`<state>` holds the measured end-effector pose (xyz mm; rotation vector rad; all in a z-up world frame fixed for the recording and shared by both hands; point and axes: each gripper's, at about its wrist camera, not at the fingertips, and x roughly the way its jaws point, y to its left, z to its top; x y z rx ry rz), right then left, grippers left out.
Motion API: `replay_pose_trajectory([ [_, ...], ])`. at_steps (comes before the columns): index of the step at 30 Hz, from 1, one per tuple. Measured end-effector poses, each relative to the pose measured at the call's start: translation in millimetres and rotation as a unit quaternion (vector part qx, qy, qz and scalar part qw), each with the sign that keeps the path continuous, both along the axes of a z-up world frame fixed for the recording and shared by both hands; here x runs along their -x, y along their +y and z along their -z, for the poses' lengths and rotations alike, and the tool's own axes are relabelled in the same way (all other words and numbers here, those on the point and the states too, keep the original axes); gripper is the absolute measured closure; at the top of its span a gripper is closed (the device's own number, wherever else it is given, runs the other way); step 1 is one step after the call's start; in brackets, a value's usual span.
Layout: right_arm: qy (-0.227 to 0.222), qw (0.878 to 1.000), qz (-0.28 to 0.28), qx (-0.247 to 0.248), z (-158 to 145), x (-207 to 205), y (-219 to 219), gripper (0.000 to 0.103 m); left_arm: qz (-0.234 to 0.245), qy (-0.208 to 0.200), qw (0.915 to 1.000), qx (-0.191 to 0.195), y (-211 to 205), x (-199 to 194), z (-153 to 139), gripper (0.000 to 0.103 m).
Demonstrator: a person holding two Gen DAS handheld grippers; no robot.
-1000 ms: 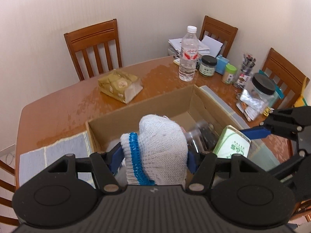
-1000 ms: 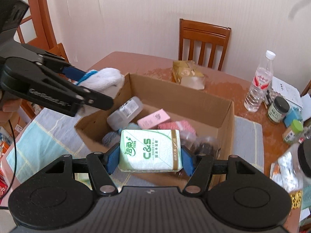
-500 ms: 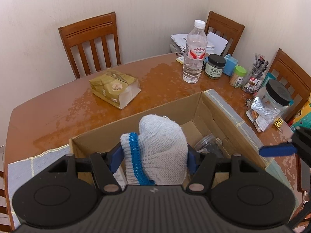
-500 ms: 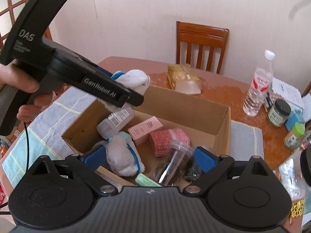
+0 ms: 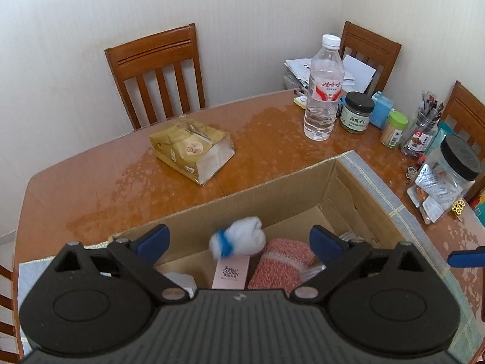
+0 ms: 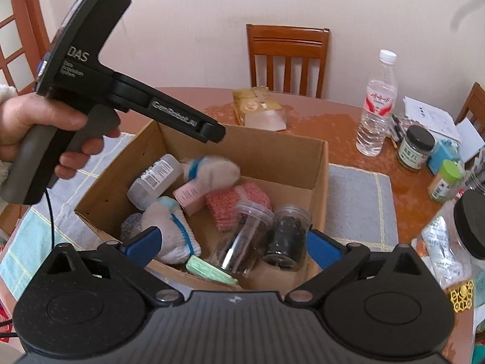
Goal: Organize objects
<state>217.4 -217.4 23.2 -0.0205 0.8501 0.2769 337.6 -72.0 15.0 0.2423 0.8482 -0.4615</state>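
Both drops made. My left gripper [image 5: 239,244] has just been opening; its blue pads stand wide apart with nothing between them. The rolled white glove [image 5: 239,239] it carried is blurred at lower centre of the left wrist view, loose inside the cardboard box [image 5: 272,194], above the pink carton [image 5: 232,274] and beside the pink knit roll [image 5: 282,265]. I read it as falling or just landed.

My right gripper [image 6: 230,244] has also just been opening and is released, empty. The green tissue pack [image 6: 209,270] it held a second ago now lies against the box's near wall, low in the right wrist view, next to two clear jars [image 6: 257,236] and a second white glove [image 6: 169,230].

Versus the earlier frames: glove clamped then, free now; tissue pack clamped then, in the box now.

Judgement: two more items boxed. The tan bag [image 5: 192,148] and the water bottle [image 5: 324,91], mid-frame and upper right in the left view, sit on the table [image 5: 91,188] outside the box; possibly next.
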Motion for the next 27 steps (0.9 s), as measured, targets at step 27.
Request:
replay_pose_trajectory([
  [27, 0.015, 0.996, 0.075, 0.044, 53.8, 50.5, -20.4, 0.0, -0.084, -0.014, 0.9963, -0.004, 52.7, 99.9, -1.6, 0.002],
])
